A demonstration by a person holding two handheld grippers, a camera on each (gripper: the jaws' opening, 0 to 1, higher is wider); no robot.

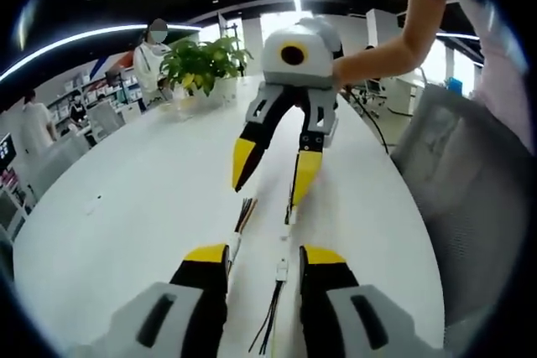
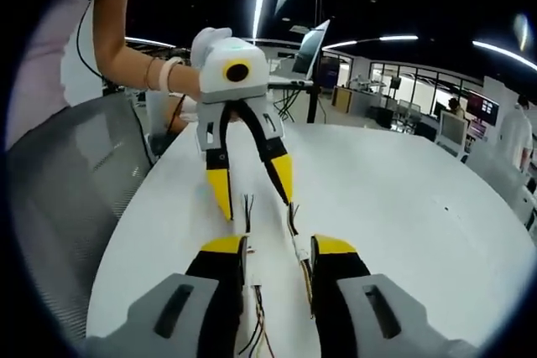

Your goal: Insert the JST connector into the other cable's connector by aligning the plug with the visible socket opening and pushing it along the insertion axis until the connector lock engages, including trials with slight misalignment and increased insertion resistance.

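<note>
Your two grippers face each other over the white table (image 1: 126, 207), tips lowered toward a pair of loose cables lying between them.

In the left gripper view, your left gripper (image 1: 263, 256) stands with its yellow-tipped jaws apart, nothing clamped. One cable (image 1: 275, 303) runs up the gap between them, its small white connector (image 1: 282, 269) resting on the table just inside the right-hand jaw. The second cable (image 1: 244, 214) lies just beyond the jaw tips, its dark wire ends fanning out toward the right gripper (image 1: 270, 176), which hangs opposite with jaws spread wide and empty; one of its tips sits just beside a white connector (image 1: 289, 217) on the table. A potted plant (image 1: 204, 63) stands on the table behind that gripper, and a grey mesh chair (image 1: 461, 207) sits beside the table edge. Your forearm (image 1: 382, 52) reaches in behind the right gripper.

In the right gripper view, the right gripper (image 2: 278, 246) is likewise apart and holds nothing. A white connector (image 2: 299, 246) lies on the table (image 2: 403, 199) just beside its right-hand jaw, with wires (image 2: 256, 329) trailing back between the jaws. The left gripper (image 2: 255, 193) hovers opposite, jaws open, a short fan of wire ends (image 2: 248, 204) between its tips. The two connectors are apart, not mated.
</note>
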